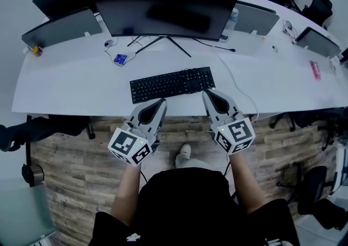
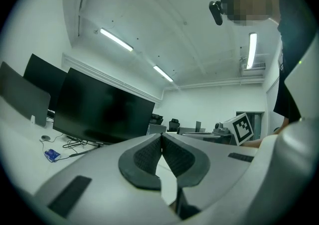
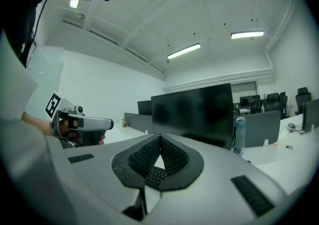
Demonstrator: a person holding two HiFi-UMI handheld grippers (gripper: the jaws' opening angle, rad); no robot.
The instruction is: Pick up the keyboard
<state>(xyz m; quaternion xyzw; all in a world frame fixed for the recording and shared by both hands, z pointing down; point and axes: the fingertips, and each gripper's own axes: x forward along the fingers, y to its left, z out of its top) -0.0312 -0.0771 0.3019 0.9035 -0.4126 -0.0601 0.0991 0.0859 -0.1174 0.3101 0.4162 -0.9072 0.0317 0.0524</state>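
The keyboard (image 1: pixel 172 84) lies flat on the white desk (image 1: pixel 70 84), close to the desk's near edge and in front of the stand of the large dark monitor (image 1: pixel 163 8). Its long side runs roughly along the desk edge, slightly skewed, with the right end farther from the person.

Left gripper (image 1: pixel 162 101): held level over the desk's near edge, tips pointing at the keyboard's near long side, left of its middle. In the head view the tips sit right at that edge; contact cannot be confirmed. In the left gripper view (image 2: pixel 161 137) the jaws are pressed together at the tips, with nothing between the ribbed pads (image 2: pixel 145 158).

Right gripper (image 1: pixel 207 93): held by the keyboard's right end, tips just beside its near right corner. Contact cannot be confirmed here either. In the right gripper view (image 3: pixel 159 139) the jaws meet at the tips and grip nothing. Keyboard keys (image 3: pixel 155 173) show through the gap under the closed tips, so the keyboard lies just ahead of and below this gripper.

The two grippers flank the keyboard's near side, left and right. The keyboard rests fully on the desk, not lifted.

Other items: a water bottle (image 3: pixel 239 134) stands beside the monitor, well apart from the keyboard. A small blue item (image 1: pixel 120 59) lies on the desk to the left behind it.
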